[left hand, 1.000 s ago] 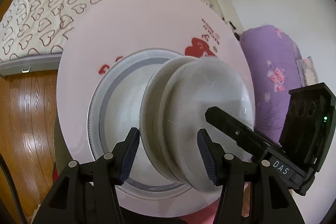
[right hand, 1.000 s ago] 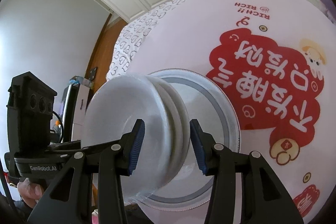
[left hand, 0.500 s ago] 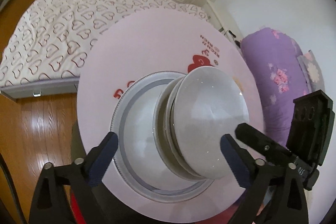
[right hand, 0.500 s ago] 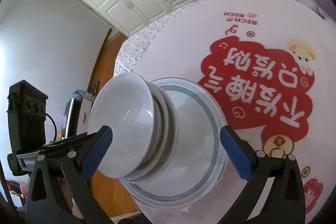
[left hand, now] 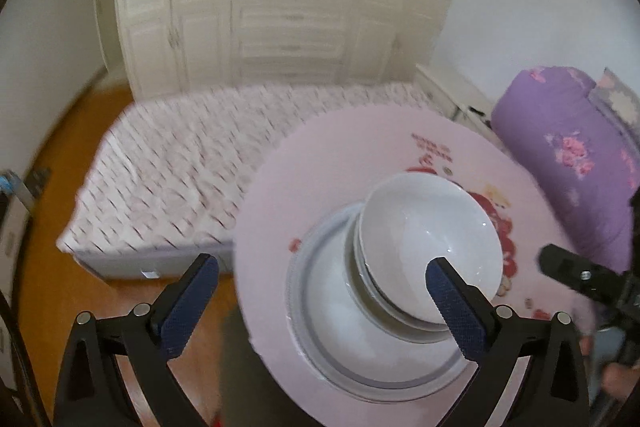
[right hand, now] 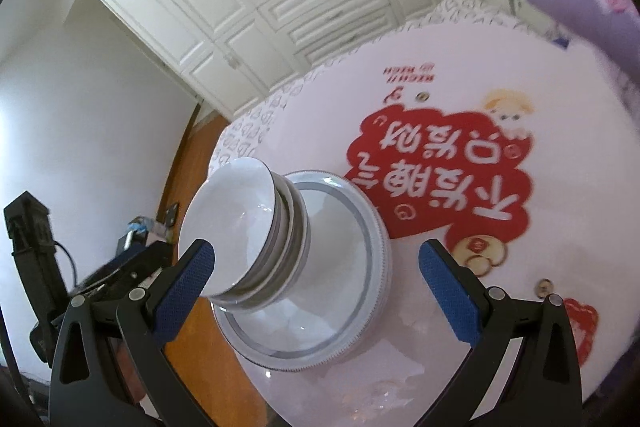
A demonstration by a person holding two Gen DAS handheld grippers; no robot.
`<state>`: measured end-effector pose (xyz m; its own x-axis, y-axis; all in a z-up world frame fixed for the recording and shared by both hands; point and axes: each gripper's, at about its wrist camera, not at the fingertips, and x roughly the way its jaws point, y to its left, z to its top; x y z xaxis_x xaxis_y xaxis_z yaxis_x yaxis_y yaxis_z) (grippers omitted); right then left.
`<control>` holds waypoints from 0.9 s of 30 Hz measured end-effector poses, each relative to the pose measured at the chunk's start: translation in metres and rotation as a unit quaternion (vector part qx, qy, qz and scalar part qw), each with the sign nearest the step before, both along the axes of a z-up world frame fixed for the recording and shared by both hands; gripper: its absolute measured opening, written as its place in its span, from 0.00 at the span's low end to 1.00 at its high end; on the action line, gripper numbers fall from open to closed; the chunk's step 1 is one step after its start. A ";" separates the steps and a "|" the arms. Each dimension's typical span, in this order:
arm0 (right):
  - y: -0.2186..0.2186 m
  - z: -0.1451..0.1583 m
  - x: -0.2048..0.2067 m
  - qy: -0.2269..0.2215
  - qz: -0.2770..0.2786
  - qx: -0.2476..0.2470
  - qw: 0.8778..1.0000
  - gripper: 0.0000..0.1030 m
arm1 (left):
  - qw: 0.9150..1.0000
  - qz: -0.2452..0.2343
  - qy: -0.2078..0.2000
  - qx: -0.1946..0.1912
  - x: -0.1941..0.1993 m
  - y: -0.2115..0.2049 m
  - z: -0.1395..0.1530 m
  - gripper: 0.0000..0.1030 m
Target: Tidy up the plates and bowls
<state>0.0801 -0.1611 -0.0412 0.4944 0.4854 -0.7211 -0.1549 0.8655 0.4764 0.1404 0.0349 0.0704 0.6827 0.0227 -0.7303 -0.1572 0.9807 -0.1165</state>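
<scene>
A stack of white bowls (left hand: 430, 251) stands in a white plate with a grey rim (left hand: 340, 367) on a round pink table (left hand: 320, 163). The bowls (right hand: 248, 235) and the plate (right hand: 352, 311) also show in the right wrist view. My left gripper (left hand: 320, 297) is open and empty, above and short of the stack, its right finger in front of the top bowl. My right gripper (right hand: 316, 275) is open and empty, its fingers wide on either side of the stack and drawn back from it.
The table (right hand: 460, 327) carries a red printed design (right hand: 440, 171). A bed with a heart-print cover (left hand: 180, 179) lies beyond it, with a white wardrobe (left hand: 280, 7) behind. A purple rolled quilt (left hand: 568, 155) is on the right. The wooden floor (left hand: 52, 207) surrounds the table.
Both grippers opened, let go of the top bowl and pulled back and up from the stack. The bowl now rests on the stack.
</scene>
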 end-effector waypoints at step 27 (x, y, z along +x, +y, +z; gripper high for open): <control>-0.003 0.105 -0.167 -0.227 -0.069 -0.121 0.964 1.00 | 0.977 0.020 -0.206 0.060 -0.297 -0.051 0.050 0.99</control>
